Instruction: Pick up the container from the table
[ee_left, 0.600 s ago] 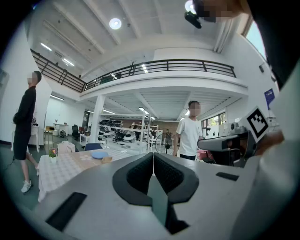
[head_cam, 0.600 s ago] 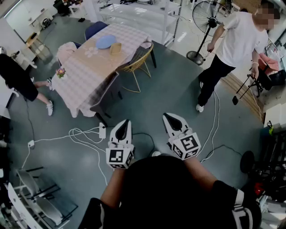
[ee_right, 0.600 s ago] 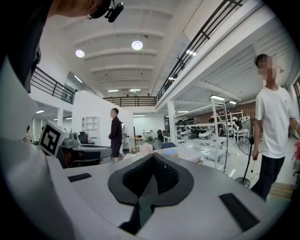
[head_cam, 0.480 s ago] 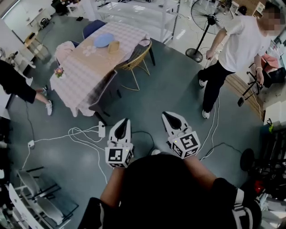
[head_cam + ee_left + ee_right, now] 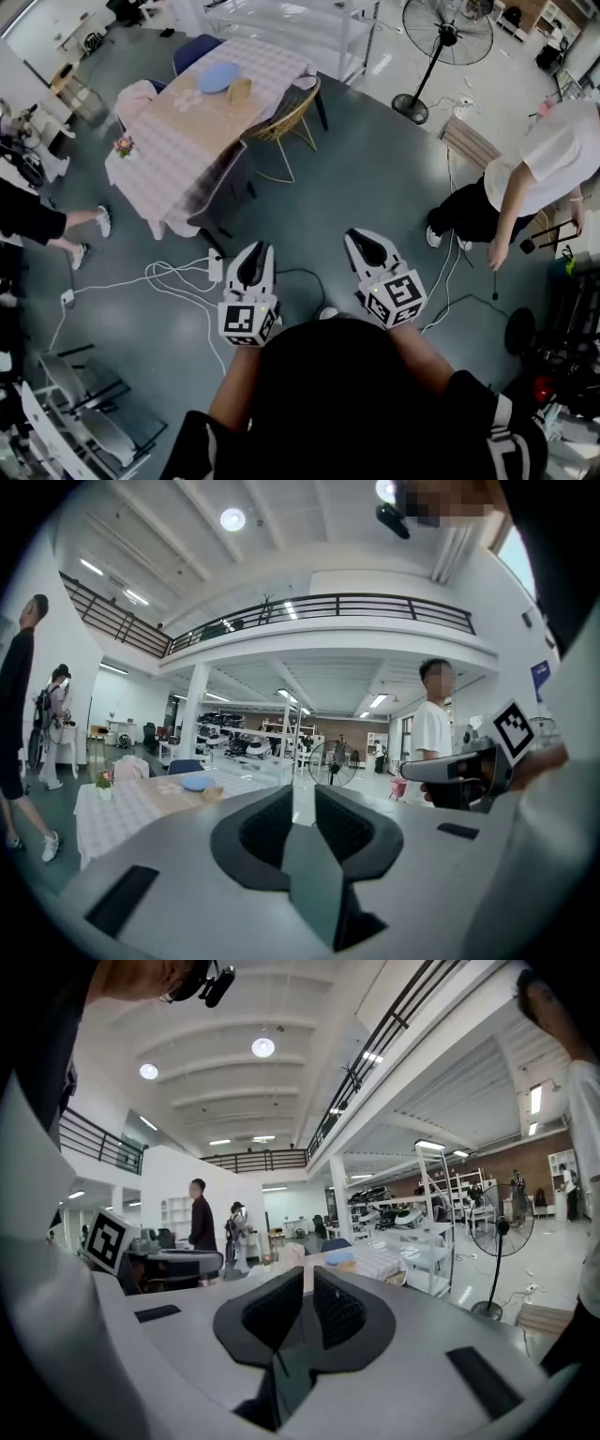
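Head cam sits on top of me and looks steeply down, so my left gripper (image 5: 253, 265) and right gripper (image 5: 368, 251) are near, right below it, and the surface (image 5: 187, 131) is far off to the left. Each gripper cam rides low behind its own jaws, facing almost level across the room. All three catch that surface and the fan (image 5: 447, 33), and each gripper cam also sees the other gripper at its edge.

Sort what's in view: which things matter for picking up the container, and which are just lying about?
Job: tan container, table, left gripper, right gripper, both shut and empty.
Lying about: blue plate, flowers, wicker chair, floor cables, standing fan.
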`<state>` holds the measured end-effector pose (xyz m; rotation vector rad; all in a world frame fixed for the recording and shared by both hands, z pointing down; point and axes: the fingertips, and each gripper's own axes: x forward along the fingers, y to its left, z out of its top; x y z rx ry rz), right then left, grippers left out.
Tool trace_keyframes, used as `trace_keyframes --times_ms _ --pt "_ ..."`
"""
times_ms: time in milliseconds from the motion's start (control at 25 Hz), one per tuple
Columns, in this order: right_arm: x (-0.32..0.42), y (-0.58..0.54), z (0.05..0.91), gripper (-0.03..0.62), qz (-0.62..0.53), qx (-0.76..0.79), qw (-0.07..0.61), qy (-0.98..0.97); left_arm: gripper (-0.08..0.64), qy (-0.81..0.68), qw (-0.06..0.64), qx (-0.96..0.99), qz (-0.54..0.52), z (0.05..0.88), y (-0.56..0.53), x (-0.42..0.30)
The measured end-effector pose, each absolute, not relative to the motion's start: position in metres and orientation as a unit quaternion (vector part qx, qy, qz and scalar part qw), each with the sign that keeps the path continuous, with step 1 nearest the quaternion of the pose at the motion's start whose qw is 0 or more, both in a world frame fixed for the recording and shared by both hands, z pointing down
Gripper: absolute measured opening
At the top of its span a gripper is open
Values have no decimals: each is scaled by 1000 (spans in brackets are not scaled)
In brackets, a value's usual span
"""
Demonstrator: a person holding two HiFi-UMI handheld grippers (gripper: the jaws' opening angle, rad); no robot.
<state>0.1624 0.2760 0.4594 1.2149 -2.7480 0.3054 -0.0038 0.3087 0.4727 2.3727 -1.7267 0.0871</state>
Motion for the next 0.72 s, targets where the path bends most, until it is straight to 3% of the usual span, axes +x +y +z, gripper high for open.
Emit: trace_keyframes --times_ms 80,200,720 --pt "161 277 461 85 100 399 65 -909 149 -585 110 803 34 476 307 -6" --pt "161 276 469 163 110 386 74 -913 169 -581 119 804 37 482 302 -6" --pt "186 246 498 166 149 377 71 -912 169 -597 134 789 59 507 277 8"
